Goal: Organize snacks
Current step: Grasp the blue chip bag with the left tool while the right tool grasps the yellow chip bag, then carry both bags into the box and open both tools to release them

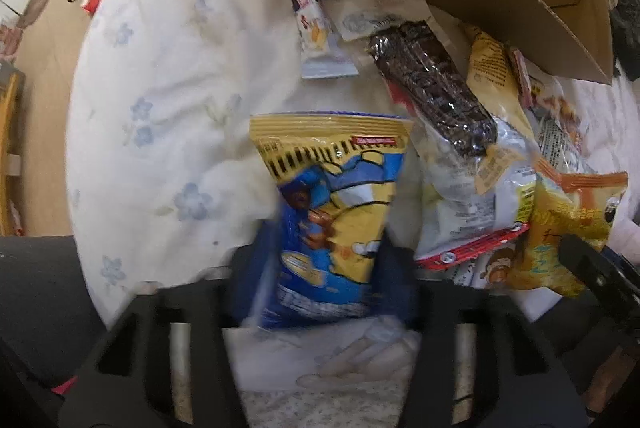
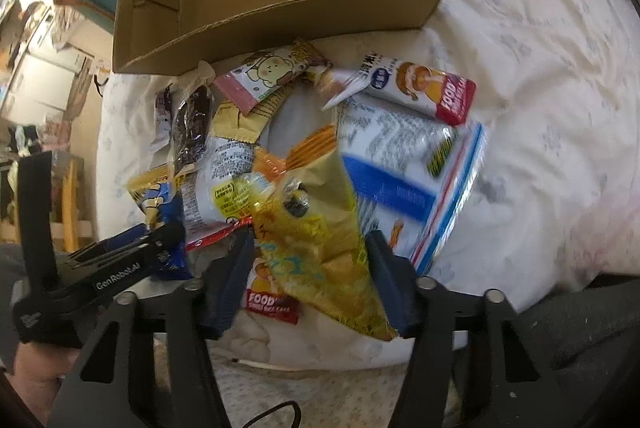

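1. The left tongs [image 1: 320, 292] point down at the bed [image 1: 168, 75] and are pinched onto the lower end of the blue-and-yellow snack bag [image 1: 332, 195], a blue pad on each side of it. The bag lies apart from the heap, at about 9 o'clock of it.
2. That bag looks puffed and light, with slick film. I judge it will crumple and could slide, so a hold across the flat seam end suits better than the air-filled middle.
3. The dark chocolate bar [image 1: 432, 87] sits at 12 o'clock of the heap, stiffer and narrow, and I would guess it snaps if squeezed hard.
4. The right tongs [image 2: 310, 276] are closed on the yellow crinkled chip bag [image 2: 320, 228], which lies on top of the heap, its pads at 9 and 3 o'clock of the bag's lower part.
5. This bag looks soft, light and crush-prone, and lifting it may drag its neighbours.
6. The empty cardboard box [image 2: 280, 19] waits at 12 o'clock, just beyond the heap.
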Tool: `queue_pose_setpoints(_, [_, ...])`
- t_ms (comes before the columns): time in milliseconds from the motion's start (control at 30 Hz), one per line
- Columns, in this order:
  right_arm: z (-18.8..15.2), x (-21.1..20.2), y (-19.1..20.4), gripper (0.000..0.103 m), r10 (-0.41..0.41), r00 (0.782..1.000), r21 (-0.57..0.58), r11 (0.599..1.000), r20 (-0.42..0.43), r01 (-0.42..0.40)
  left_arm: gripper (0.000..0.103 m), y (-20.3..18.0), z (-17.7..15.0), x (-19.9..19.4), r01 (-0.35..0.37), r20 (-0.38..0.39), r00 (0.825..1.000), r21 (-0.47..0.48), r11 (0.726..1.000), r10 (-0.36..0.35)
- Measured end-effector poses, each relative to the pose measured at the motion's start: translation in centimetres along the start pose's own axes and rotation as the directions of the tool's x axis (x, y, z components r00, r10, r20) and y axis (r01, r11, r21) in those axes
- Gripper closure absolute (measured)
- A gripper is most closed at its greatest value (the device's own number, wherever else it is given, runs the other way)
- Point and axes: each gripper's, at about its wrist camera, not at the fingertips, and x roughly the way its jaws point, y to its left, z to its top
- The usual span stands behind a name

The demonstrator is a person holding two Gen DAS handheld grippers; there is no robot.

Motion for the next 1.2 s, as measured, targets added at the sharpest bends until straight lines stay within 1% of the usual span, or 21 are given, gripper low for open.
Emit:
queue_pose_setpoints(33, [0.0, 0.0, 0.1, 0.068, 0.000, 1.000, -0.007, 1.000, 0.000, 0.000, 0.071, -0.1, -0.1, -0.1, -0.007, 0.011, 1.000, 0.004, 1.000, 0.007])
queue_pose_setpoints(67, [0.0, -0.1, -0.3, 0.074, 0.009, 1.000, -0.003, 1.000, 0.000, -0.009, 0.073, -0.2, -0.2, -0.3, -0.017, 0.025, 1.000, 0.006, 1.000, 0.017])
queue_pose_setpoints(167, [-0.2, -1.1, -0.7, 0.079, 0.033, 0.999, 0.002, 0.999, 0.035, -0.033, 0.077, -0.2, -0.1, -1.0, -0.013, 0.049, 0.999, -0.014, 1.000, 0.014])
queue_pose_setpoints(267, [-0.4, -2.6, -1.2, 0.081, 0.077, 0.993, 0.018, 0.997, 0.091, -0.079, 0.077, 0.2, -0.7, -2.1, -0.019, 0.079, 0.997, -0.025, 1.000, 0.021])
queue_pose_setpoints(333, [-0.7, -4.1, -1.7, 0.082, 0.116, 0.984, 0.032, 0.992, 0.135, -0.122, 0.077, 1.1, -0.9, -3.3, -0.019, 0.101, 0.995, -0.034, 0.999, 0.022])
queue_pose_setpoints(400, [-0.9, -6.0, -2.1, 0.083, 0.141, 0.973, 0.042, 0.988, 0.181, -0.151, 0.077, 1.2, -1.4, -4.6, -0.037, 0.150, 0.988, -0.039, 0.999, 0.043])
queue_pose_setpoints(433, [-0.9, -6.9, -2.5, 0.083, 0.165, 0.964, 0.046, 0.983, 0.207, -0.178, 0.077, 2.0, -1.7, -5.4, -0.040, 0.166, 0.985, -0.040, 0.998, 0.046])
queue_pose_setpoints(467, [-0.8, -7.8, -2.8, 0.083, 0.199, 0.950, 0.049, 0.975, 0.242, -0.217, 0.077, 2.0, -1.9, -6.3, -0.046, 0.197, 0.979, -0.043, 0.998, 0.054])
queue_pose_setpoints(533, [-0.7, -9.5, -3.2, 0.083, 0.226, 0.926, 0.045, 0.967, 0.302, -0.250, 0.077, 1.9, -2.3, -7.9, -0.049, 0.246, 0.967, -0.048, 0.998, 0.059])
queue_pose_setpoints(567, [-0.6, -10.3, -3.6, 0.083, 0.231, 0.917, 0.043, 0.965, 0.326, -0.258, 0.077, 1.6, -1.9, -8.2, -0.050, 0.264, 0.963, -0.050, 0.997, 0.062])
queue_pose_setpoints(667, [-0.1, -12.1, -4.2, 0.084, 0.278, 0.876, 0.034, 0.948, 0.394, -0.316, 0.077, 1.6, -1.5, -10.9, -0.040, 0.328, 0.943, -0.046, 0.998, 0.053])
queue_pose_setpoints(767, [0.8, -13.4, -4.5, 0.084, 0.289, 0.858, 0.033, 0.942, 0.425, -0.333, 0.077, 1.6, -0.5, -14.1, -0.033, 0.392, 0.919, -0.015, 0.999, 0.036])
queue_pose_setpoints(833, [1.4, -14.1, -4.4, 0.084, 0.295, 0.848, 0.029, 0.939, 0.441, -0.341, 0.077, 1.1, 0.1, -15.4, -0.034, 0.423, 0.906, 0.008, 0.999, 0.027])
queue_pose_setpoints(900, [2.3, -14.6, -4.1, 0.084, 0.297, 0.838, 0.021, 0.939, 0.457, -0.344, 0.077, 1.1, 0.9, -16.5, -0.023, 0.439, 0.898, 0.021, 1.000, 0.011])
queue_pose_setpoints(933, [2.1, -15.0, -4.3, 0.084, 0.301, 0.833, 0.017, 0.938, 0.464, -0.348, 0.077, 0.8, 1.4, -17.2, -0.016, 0.449, 0.894, 0.028, 0.999, 0.002])
queue_pose_setpoints(967, [2.6, -15.5, -4.3, 0.084, 0.314, 0.820, 0.008, 0.933, 0.478, -0.361, 0.077, 0.5, 1.8, -17.4, -0.014, 0.454, 0.891, 0.034, 0.999, -0.003])
queue_pose_setpoints(1067, [3.9, -16.2, -4.2, 0.084, 0.326, 0.798, -0.005, 0.927, 0.507, -0.376, 0.077, -0.7, 3.4, -18.5, -0.016, 0.470, 0.883, 0.061, 0.998, -0.015])
queue_pose_setpoints(1200, [5.5, -16.7, -4.2, 0.084, 0.337, 0.780, -0.009, 0.920, 0.526, -0.392, 0.077, -1.7, 5.7, -19.5, -0.030, 0.495, 0.869, 0.088, 0.996, -0.018])
